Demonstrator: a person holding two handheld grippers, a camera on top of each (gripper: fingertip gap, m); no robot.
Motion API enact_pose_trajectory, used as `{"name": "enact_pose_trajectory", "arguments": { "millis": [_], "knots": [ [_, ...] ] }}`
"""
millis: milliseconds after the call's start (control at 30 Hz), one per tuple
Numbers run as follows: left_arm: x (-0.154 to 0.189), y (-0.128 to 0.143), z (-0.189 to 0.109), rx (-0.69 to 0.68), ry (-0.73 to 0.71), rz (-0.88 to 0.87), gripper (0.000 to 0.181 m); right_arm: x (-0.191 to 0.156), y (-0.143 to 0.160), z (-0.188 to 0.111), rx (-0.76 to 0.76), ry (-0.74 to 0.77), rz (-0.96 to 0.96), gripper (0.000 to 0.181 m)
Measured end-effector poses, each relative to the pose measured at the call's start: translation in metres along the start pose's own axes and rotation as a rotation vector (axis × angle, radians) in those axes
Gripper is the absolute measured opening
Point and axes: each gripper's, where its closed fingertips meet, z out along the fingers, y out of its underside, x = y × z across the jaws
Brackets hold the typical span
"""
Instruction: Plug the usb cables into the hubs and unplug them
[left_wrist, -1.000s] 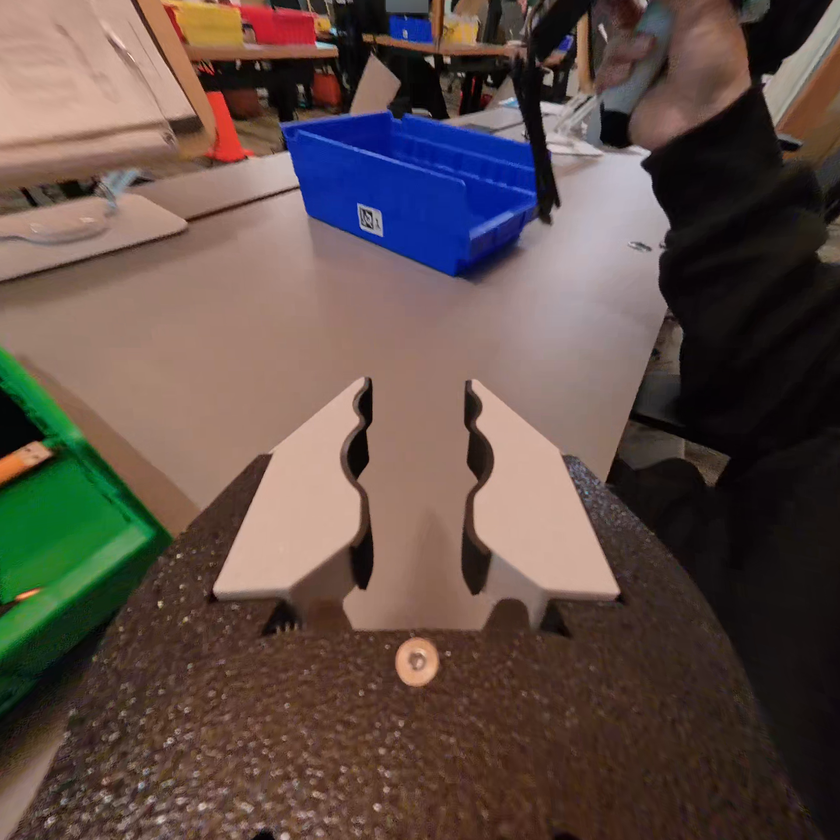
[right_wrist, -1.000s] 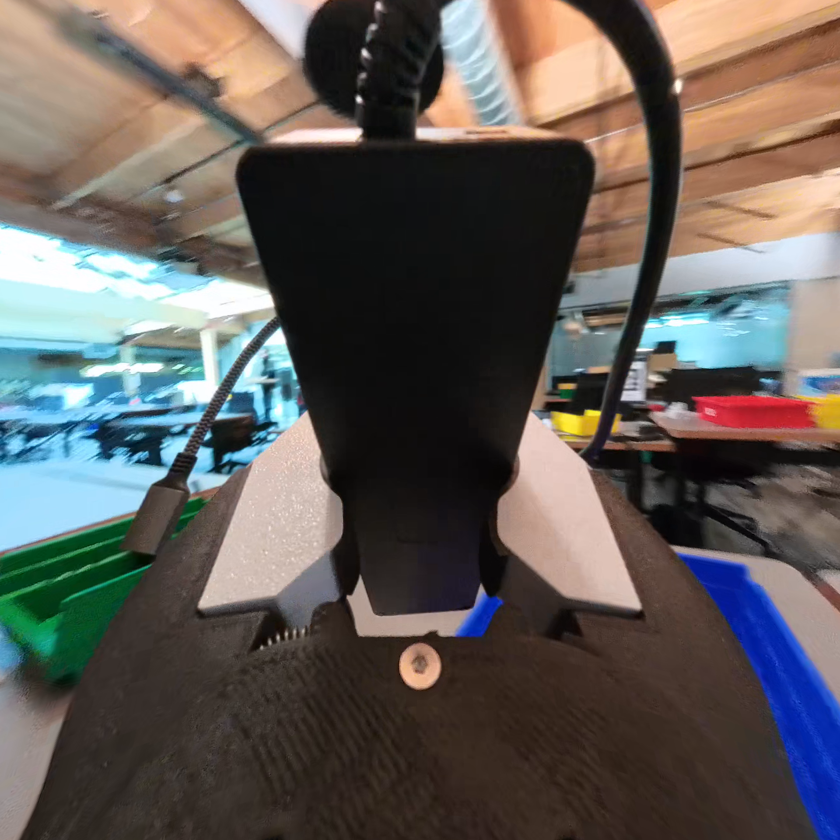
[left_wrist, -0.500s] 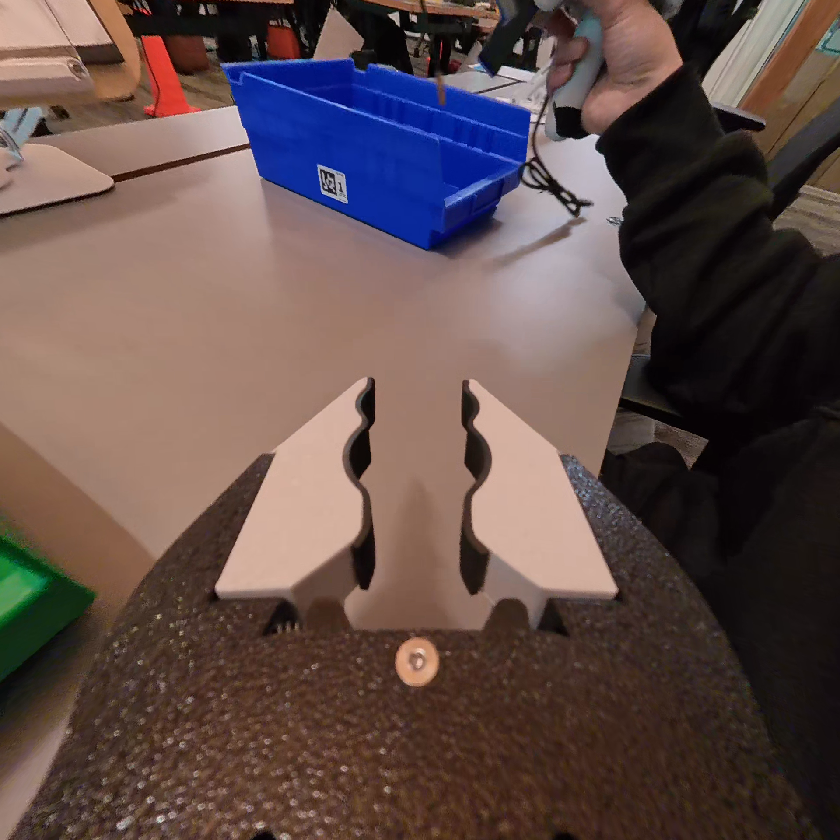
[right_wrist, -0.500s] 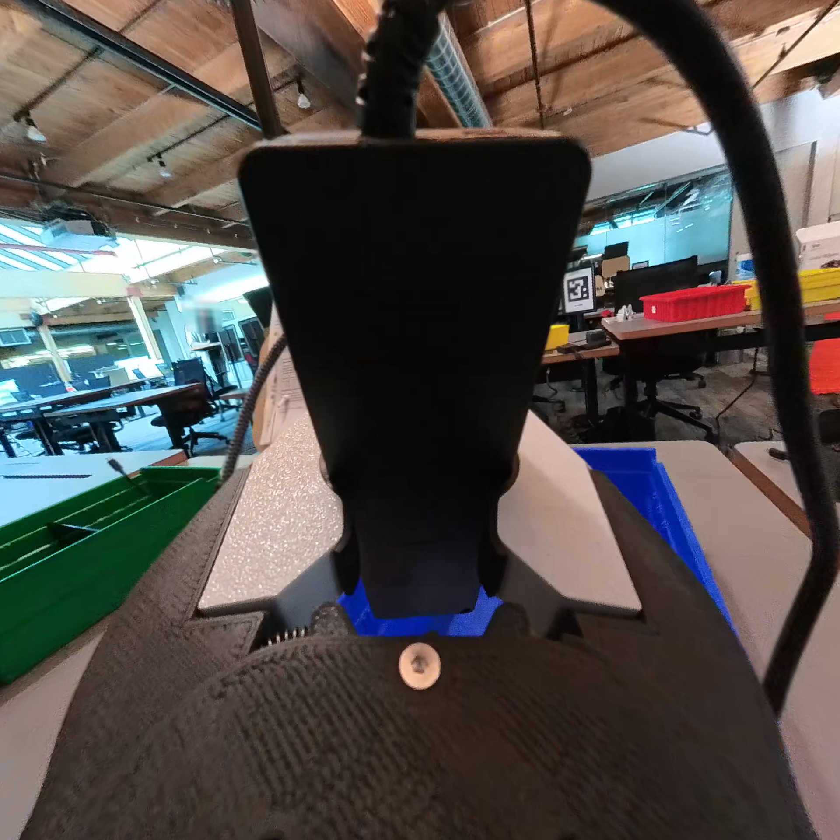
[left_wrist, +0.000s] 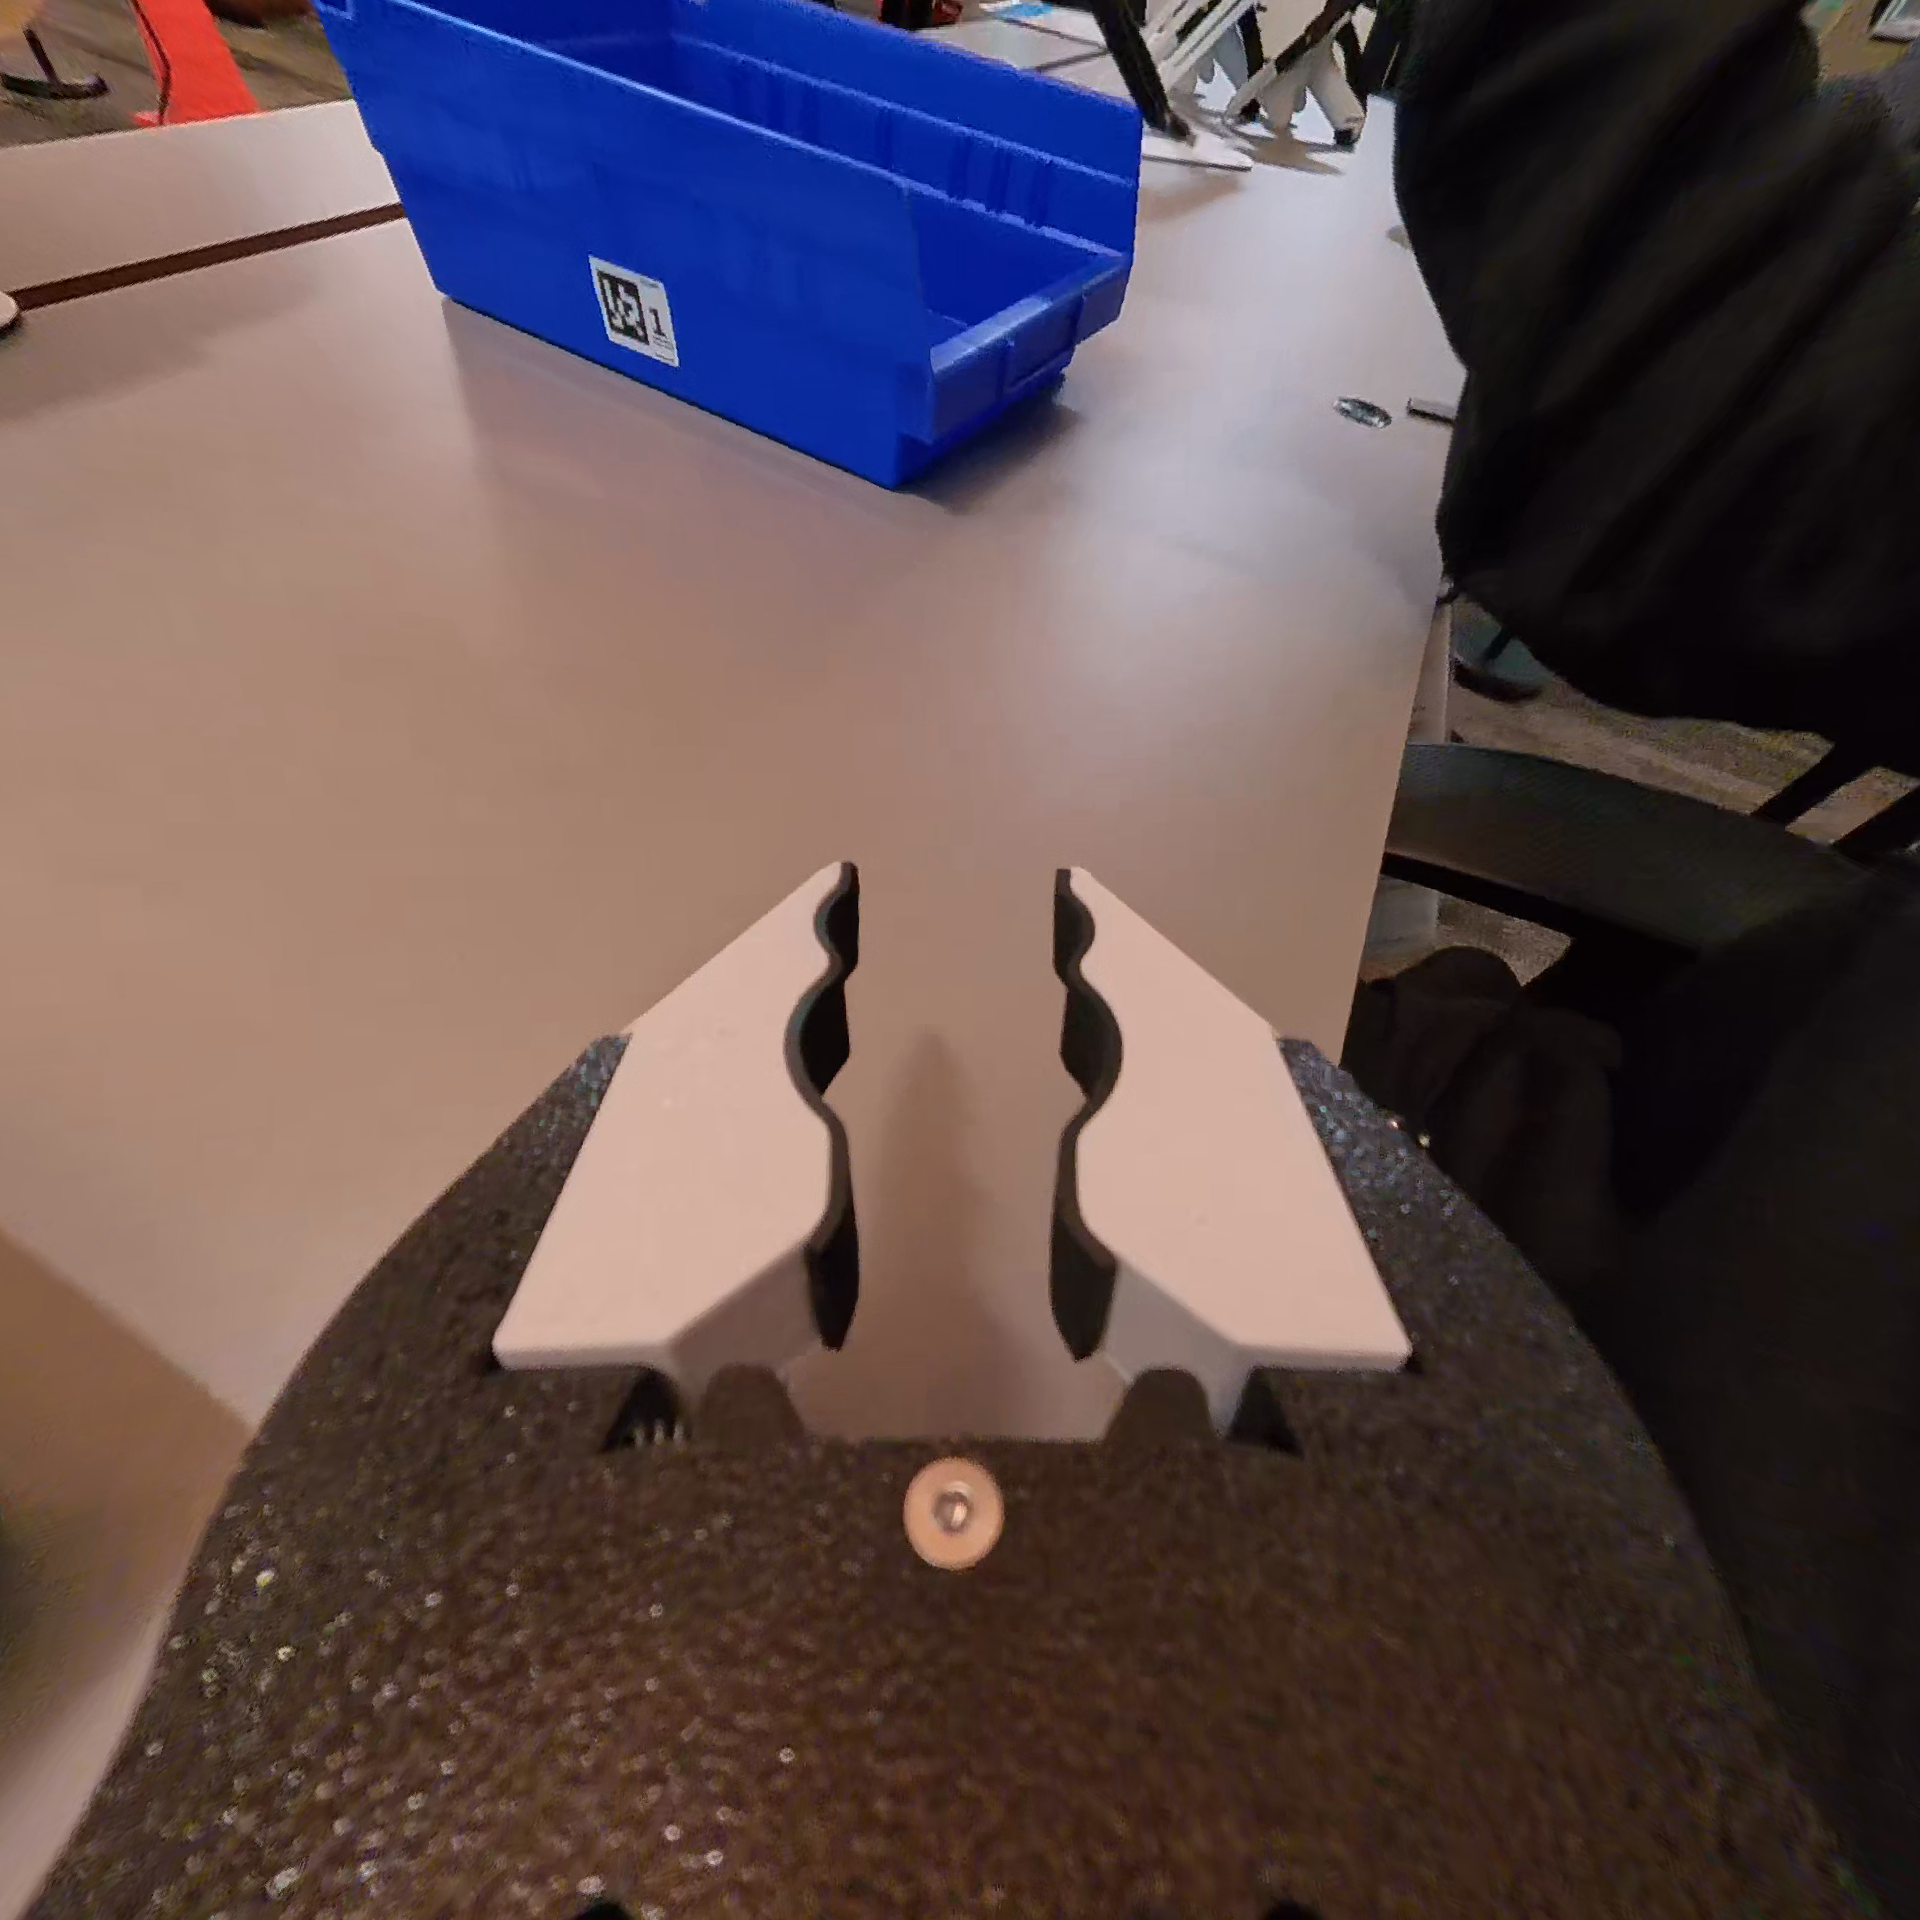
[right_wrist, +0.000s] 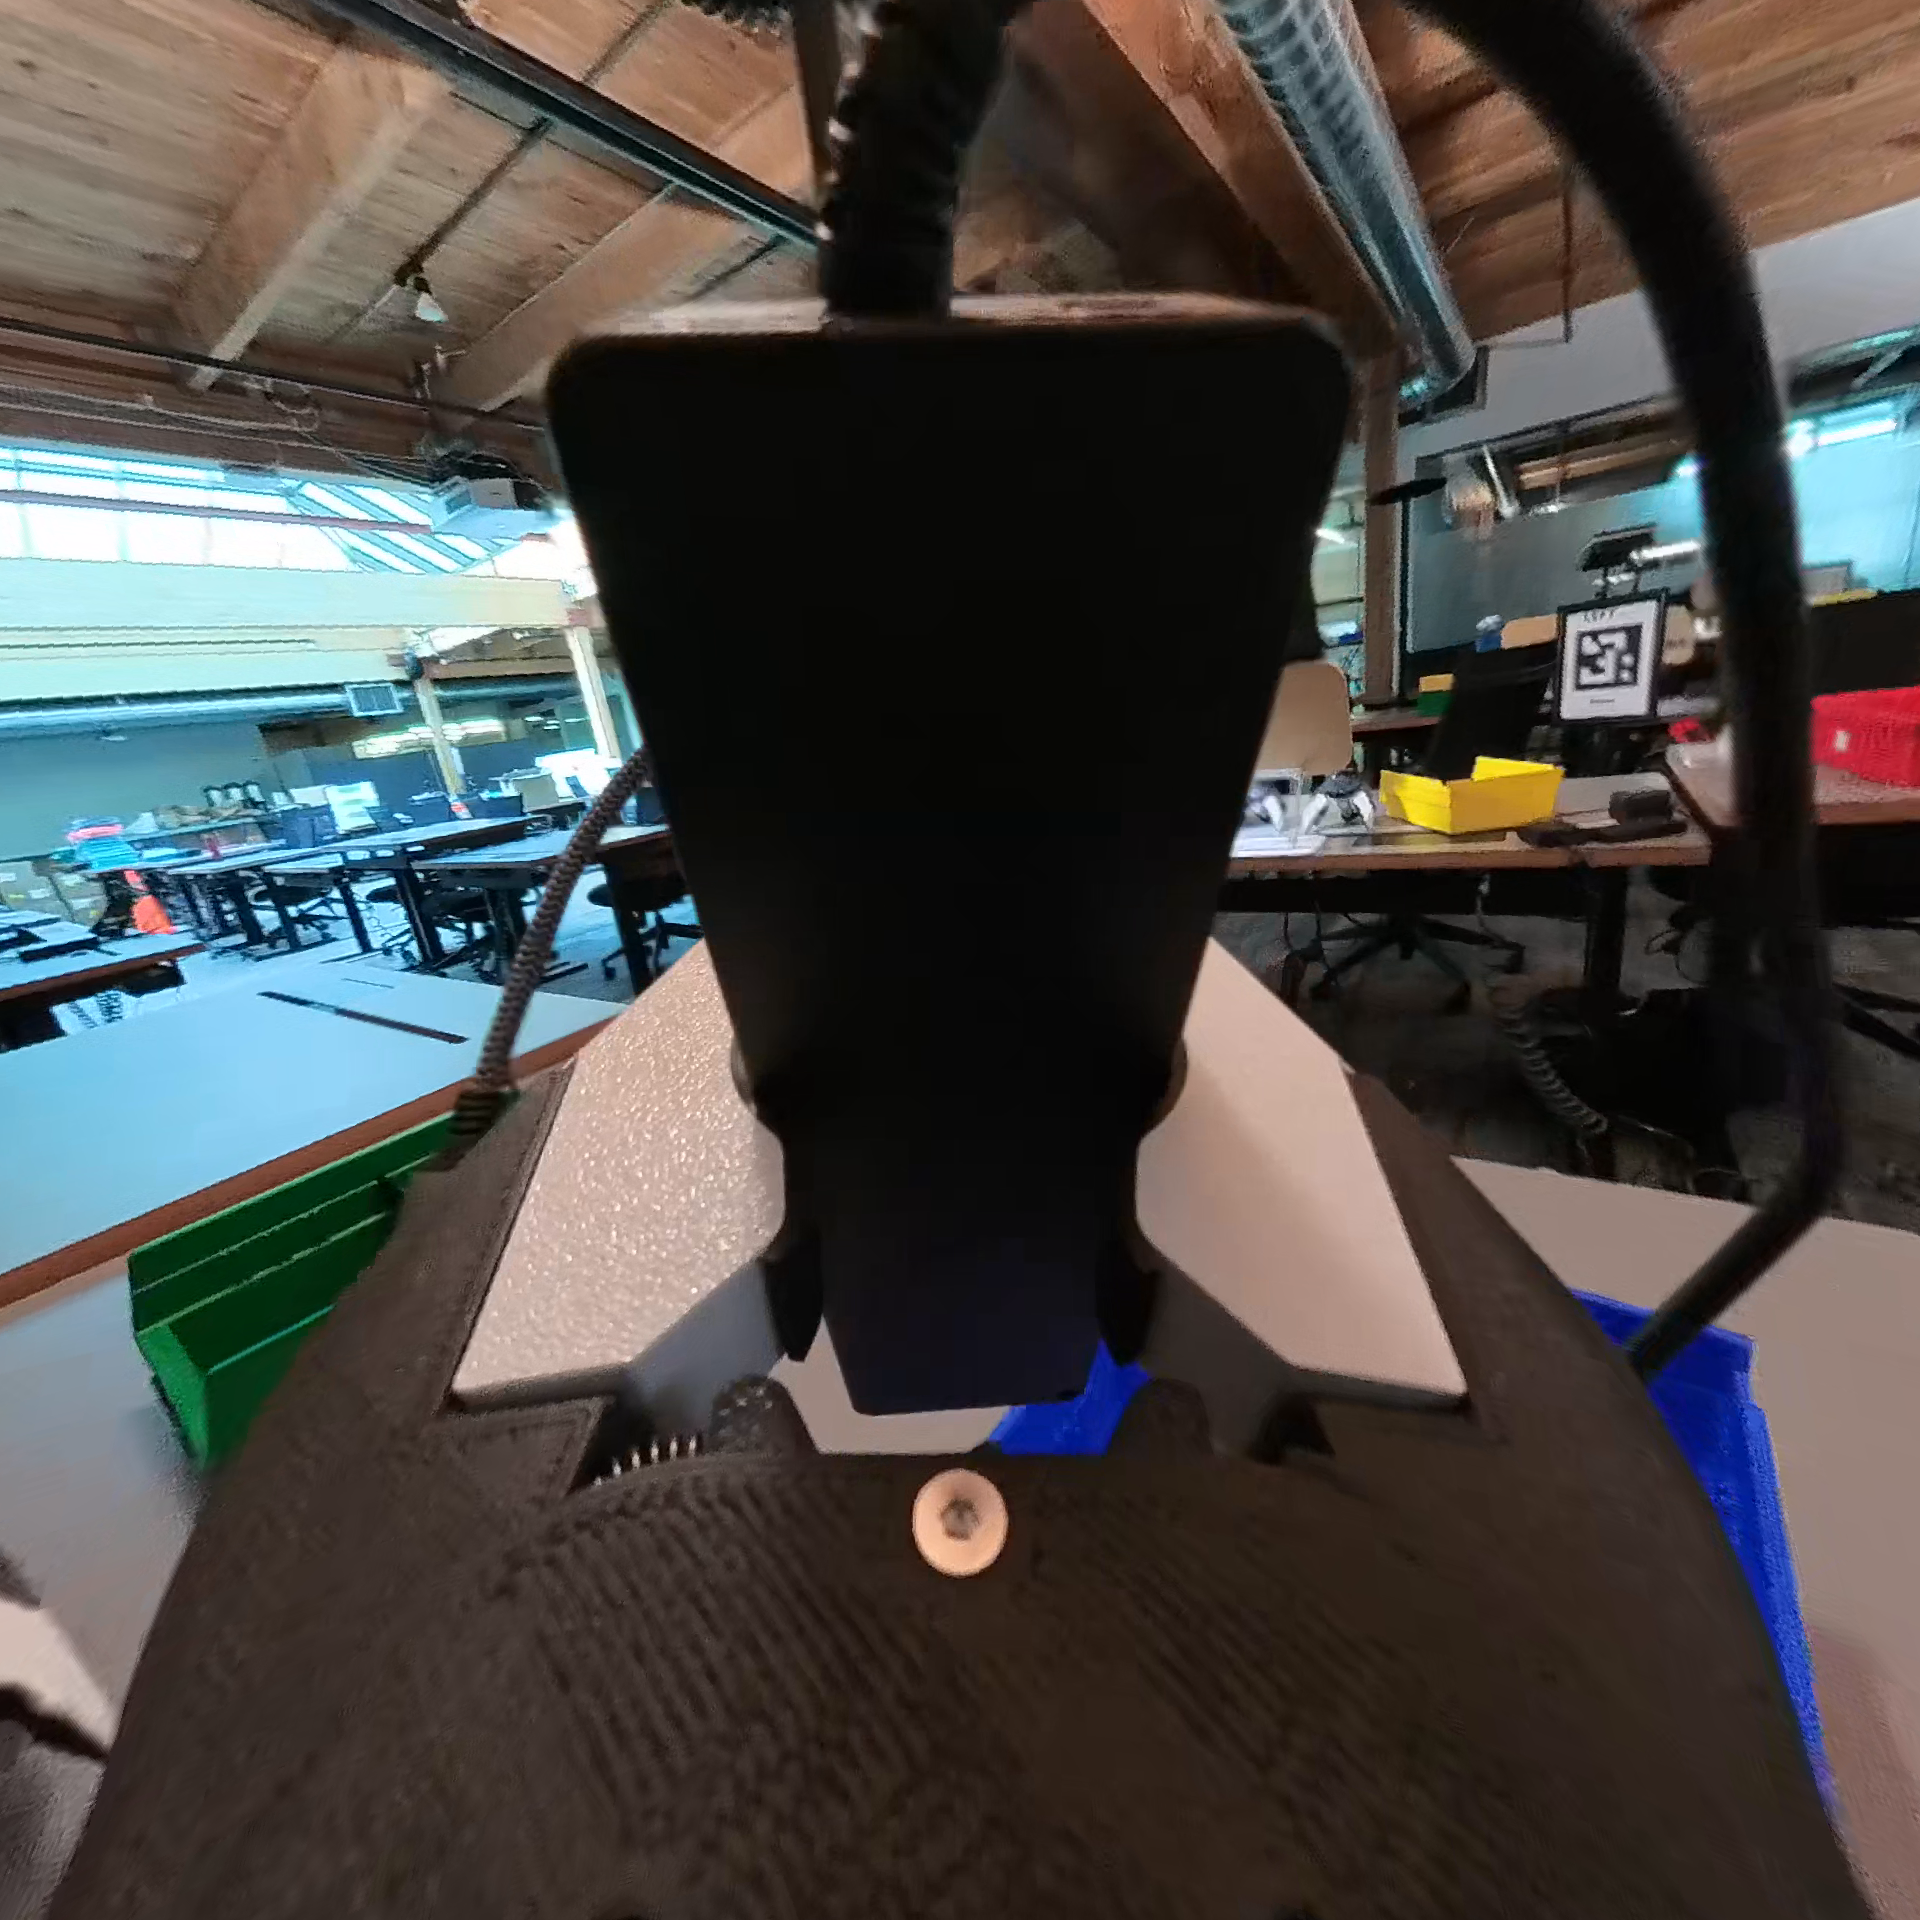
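Note:
My right gripper (right_wrist: 956, 997) is shut on a flat black USB hub (right_wrist: 945, 675) and holds it up in the air, pointing away from me. A braided cable (right_wrist: 883, 177) is plugged into the hub's far end and hangs down on the left. A smooth black cable (right_wrist: 1766, 675) arcs down on the right toward the blue bin (right_wrist: 1735, 1507). My left gripper (left_wrist: 956, 878) is open and empty, low over the grey table (left_wrist: 520, 675). The blue bin (left_wrist: 748, 239) stands ahead of it and looks empty from here.
A green bin (right_wrist: 260, 1288) sits on the table to the left in the right wrist view. A person's black sleeve (left_wrist: 1662, 364) and a black chair (left_wrist: 1579, 842) are at the table's right edge. Other work tables with a yellow bin (right_wrist: 1465, 795) stand behind.
My left gripper has moved toward the blue bin, and the green bin has left its view. The hand holding the right gripper has gone out of the left view. The right gripper still holds the hub.

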Motion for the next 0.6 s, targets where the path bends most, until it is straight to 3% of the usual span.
{"name": "enact_pose_trajectory", "arguments": {
  "millis": [33,100,233,467,600],
  "knots": [
    [0.001,0.002,0.000,-0.007,0.001,0.004,0.035,0.010,0.006,0.003,-0.020,0.029,0.001,0.064],
    [0.001,0.004,-0.001,-0.013,0.002,0.006,0.035,0.023,0.018,0.007,-0.039,0.061,0.055,0.064],
    [0.000,0.005,-0.005,-0.017,0.004,0.010,0.035,-0.001,0.004,0.018,-0.005,-0.054,0.115,0.064],
    [0.000,0.007,-0.005,0.003,0.011,-0.015,0.035,-0.034,-0.067,0.009,0.073,-0.035,-0.014,0.064],
    [0.002,0.009,-0.004,0.003,0.018,-0.015,0.034,-0.044,-0.085,0.009,0.079,-0.057,-0.046,0.064]
  ]
}}
